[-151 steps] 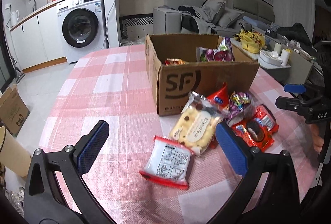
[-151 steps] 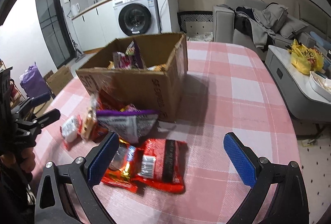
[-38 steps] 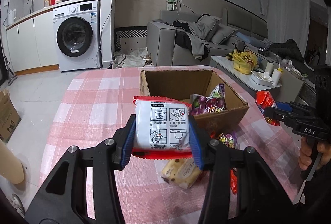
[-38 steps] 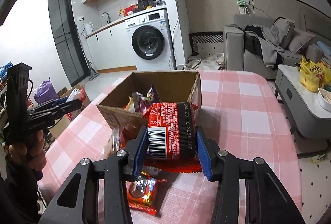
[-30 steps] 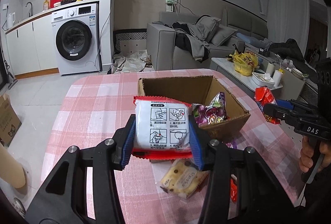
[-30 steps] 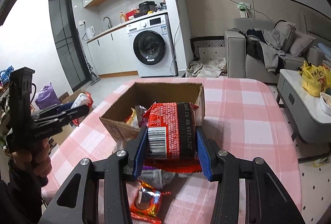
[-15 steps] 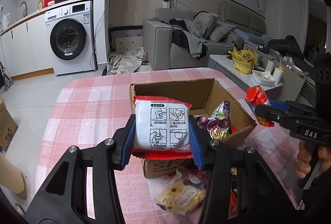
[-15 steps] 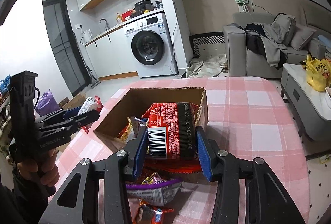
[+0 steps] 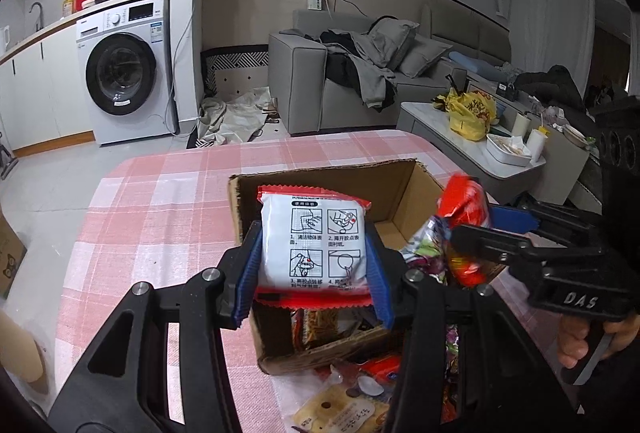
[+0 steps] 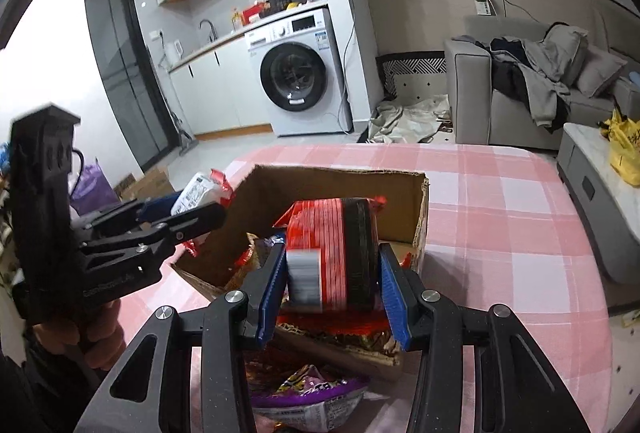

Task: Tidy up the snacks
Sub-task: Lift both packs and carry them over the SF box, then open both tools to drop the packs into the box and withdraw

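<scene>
A white washing machine stands left of a grey sofa.

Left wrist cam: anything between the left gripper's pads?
Yes: a white packet with red ends, clamped between the left gripper's blue pads, over the box.

light: dim, even indoor | edges: dark fisheye vignette | blur: right view (slight motion smear)

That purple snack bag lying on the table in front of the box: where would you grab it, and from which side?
I'd pinch the purple snack bag across its puffy middle, coming down from above. It lies flat on the pink checked tablecloth, close against the cardboard box, so a sideways approach looks blocked, though part of it is hidden here.
</scene>
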`<state>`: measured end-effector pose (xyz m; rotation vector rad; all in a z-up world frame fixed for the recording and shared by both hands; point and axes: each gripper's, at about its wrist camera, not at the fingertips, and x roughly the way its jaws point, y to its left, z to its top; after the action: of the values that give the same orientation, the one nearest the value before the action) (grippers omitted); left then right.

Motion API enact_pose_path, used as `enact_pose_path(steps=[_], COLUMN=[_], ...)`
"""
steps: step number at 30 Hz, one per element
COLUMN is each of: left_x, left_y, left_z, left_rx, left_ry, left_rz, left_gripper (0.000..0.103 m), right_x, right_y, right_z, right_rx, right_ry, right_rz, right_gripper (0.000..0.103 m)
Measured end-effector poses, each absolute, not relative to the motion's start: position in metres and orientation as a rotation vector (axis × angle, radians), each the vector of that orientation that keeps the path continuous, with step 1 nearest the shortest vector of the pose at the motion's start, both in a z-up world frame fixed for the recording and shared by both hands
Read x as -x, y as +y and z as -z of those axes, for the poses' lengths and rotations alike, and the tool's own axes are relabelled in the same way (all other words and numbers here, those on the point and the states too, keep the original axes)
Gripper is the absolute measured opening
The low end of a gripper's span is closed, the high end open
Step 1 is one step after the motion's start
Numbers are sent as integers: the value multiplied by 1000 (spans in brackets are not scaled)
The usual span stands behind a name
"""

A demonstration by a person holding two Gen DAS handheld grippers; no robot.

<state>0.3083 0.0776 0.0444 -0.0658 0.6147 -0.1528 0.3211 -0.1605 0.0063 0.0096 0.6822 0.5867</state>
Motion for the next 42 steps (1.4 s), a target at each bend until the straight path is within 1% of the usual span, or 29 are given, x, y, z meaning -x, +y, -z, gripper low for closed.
enact_pose_path(steps=[21, 32, 33, 34, 35, 36, 37, 38, 39, 40, 41, 42], left_x=[-372, -390, -390, -391, -391, -390, -388, -386, -381, -377, -371, -366], left_y=[65, 58, 59, 59, 60, 61, 60, 60, 60, 60, 61, 62], left_z=[-9, 4, 5, 6, 6, 6, 5, 3, 0, -2, -5, -8], left_rx=[33, 25, 30, 36, 42, 46, 44, 41, 37, 36, 40, 45], left_ry=[693, 717, 721, 727, 733, 744, 746, 742, 731, 719, 701, 690], left_rz=[160, 162, 158, 159, 163, 169, 172, 168, 163, 159, 158, 163], left_gripper=[44, 44, 44, 45, 48, 49, 54, 63, 69, 81, 85, 85], right_x=[-379, -397, -397, -395, -393, -391, -387, -384, -378, -373, -368, -364], right_y=[-147, -145, -145, -145, -146, -147, -149, -151, -155, -159, -163, -166], right_z=[4, 9, 9, 8, 6, 4, 1, -1, -4, -7, -9, -11], right_rx=[-71, -67, -64, -62, -61, -60, -60, -58, -57, -64, -74, -83], right_ry=[707, 721, 722, 720, 711, 705, 692, 682, 667, 654, 651, 652], right_rz=[-551, -525, -526, -527, -528, -534, -544, -544, -539, -541, -546, -550], right_gripper=[45, 45, 46, 48, 52, 54, 55, 61, 74, 80, 90, 100])
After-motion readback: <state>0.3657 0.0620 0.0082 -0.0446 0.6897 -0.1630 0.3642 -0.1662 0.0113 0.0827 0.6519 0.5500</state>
